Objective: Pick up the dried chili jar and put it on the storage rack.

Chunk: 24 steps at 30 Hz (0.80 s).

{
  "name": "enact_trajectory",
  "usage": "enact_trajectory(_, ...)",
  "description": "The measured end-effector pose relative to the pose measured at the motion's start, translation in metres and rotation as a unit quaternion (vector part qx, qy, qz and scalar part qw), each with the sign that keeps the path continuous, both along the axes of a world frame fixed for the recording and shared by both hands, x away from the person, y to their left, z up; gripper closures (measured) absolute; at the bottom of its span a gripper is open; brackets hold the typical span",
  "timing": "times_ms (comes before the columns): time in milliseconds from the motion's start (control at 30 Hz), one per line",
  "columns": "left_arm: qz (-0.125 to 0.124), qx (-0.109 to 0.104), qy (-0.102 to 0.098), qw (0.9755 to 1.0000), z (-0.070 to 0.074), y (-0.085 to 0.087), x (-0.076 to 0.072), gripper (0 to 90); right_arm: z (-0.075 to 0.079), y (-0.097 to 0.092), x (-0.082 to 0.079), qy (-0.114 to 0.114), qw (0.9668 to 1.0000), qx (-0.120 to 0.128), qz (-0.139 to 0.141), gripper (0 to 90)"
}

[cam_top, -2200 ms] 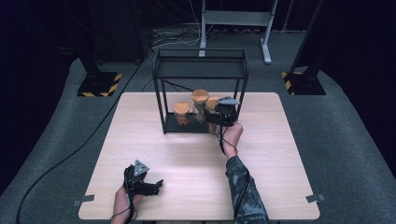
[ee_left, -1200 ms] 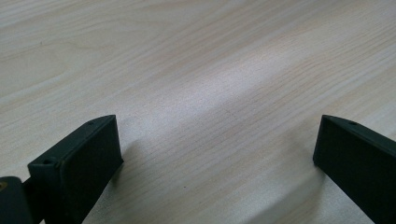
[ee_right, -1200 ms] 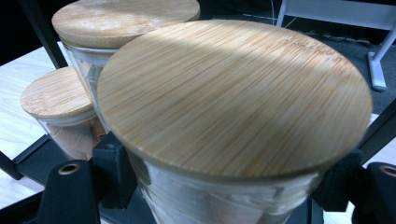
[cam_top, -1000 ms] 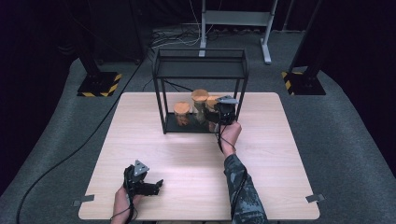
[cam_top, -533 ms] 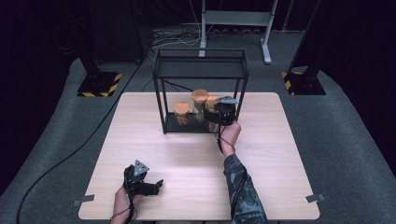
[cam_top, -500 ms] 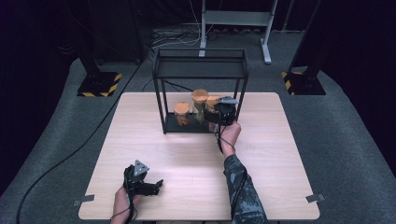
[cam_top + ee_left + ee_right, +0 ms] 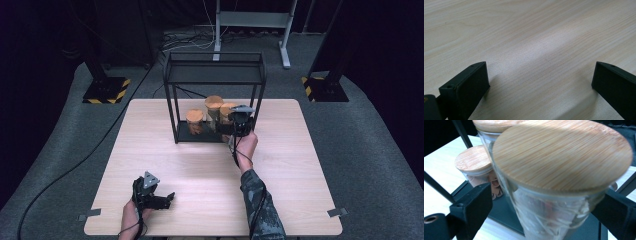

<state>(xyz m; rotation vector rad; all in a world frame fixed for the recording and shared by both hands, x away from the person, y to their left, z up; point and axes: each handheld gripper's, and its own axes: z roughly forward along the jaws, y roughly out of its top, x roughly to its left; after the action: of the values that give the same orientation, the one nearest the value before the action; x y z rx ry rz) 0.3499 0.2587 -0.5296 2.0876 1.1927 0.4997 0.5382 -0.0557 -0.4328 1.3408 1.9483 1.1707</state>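
1. Release step: the right gripper (image 7: 235, 125) has just been opening its jaws around the clear glass jar with a round bamboo lid (image 7: 561, 152), which stands on the bottom shelf of the black metal-frame rack (image 7: 215, 82) and sits between the jaws, ungripped.
2. Next, I judge: back straight out without nudging the jar.
3. The right gripper view shows the gap at the left jaw; the high view shows two more bamboo-lidded jars (image 7: 195, 120) beside it.
4. The left gripper (image 7: 152, 196) rests with jaws apart, empty, on the pale wooden table (image 7: 536, 37).

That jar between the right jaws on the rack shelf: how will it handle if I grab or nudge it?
The jar looks like clear glass, so probably slippery and breakable. Tall with a wide bamboo lid, it may tip if nudged. Neighbouring jars stand close; it could knock them.
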Motion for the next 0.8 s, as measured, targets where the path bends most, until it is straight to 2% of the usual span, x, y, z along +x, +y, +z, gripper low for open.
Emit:
enact_trajectory(233,0.0,0.0,0.0,1.0,0.0,0.0,0.0,0.3,0.002,-0.005,-0.011,0.008,0.9999,-0.006,0.014,2.1)
enact_trajectory(467,-0.001,0.001,0.001,1.0,0.0,0.0,0.0,0.3,-0.005,-0.015,-0.025,0.015,0.9993,-0.013,0.031,1.6)
enact_trajectory(800,0.0,0.001,0.002,1.0,0.0,0.0,0.0,0.3,-0.01,-0.03,-0.057,0.025,0.9977,-0.027,0.058,1.4)
